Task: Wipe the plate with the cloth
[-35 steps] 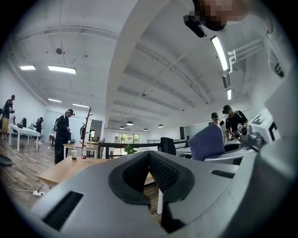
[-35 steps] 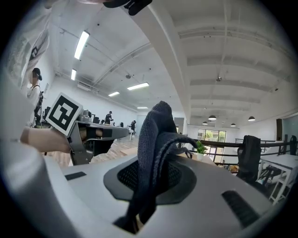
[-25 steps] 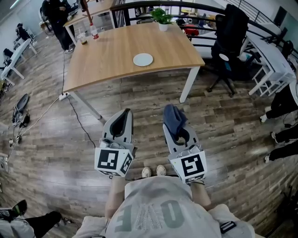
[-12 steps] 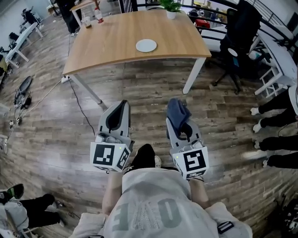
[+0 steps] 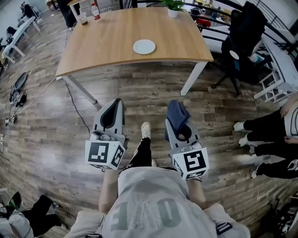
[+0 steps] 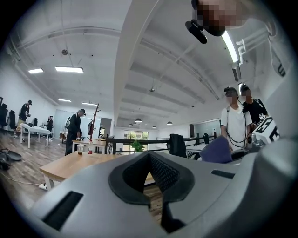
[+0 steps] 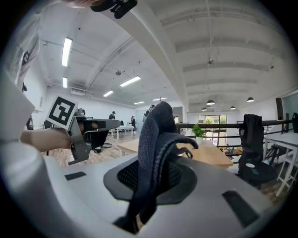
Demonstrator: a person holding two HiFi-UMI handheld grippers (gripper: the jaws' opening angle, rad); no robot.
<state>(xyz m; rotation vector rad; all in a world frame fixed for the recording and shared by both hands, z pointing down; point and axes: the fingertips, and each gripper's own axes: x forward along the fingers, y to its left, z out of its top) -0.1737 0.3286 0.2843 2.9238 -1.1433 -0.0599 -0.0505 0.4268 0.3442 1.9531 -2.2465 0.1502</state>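
A white plate (image 5: 144,46) lies on the wooden table (image 5: 116,51) ahead of me. I stand back from the table, with floor between us. My left gripper (image 5: 117,103) is shut and holds nothing, its jaws meeting tip to tip (image 6: 149,154). My right gripper (image 5: 176,108) is shut on a dark blue cloth (image 5: 177,115), which stands bunched up between its jaws (image 7: 156,139). Both grippers are held out level at waist height, side by side, pointing at the table. In the right gripper view the left gripper (image 7: 93,130) shows at the left.
A potted plant (image 5: 173,6) stands at the table's far edge, a cup and a bottle (image 5: 89,13) at its far left corner. A black office chair (image 5: 240,44) is right of the table. Other people stand at the right (image 5: 270,135). A cable (image 5: 70,100) runs over the floor at the left.
I have stepped toward the table: one shoe now shows forward between the grippers. Both grippers have sunk a little. The cloth stays in the right gripper.
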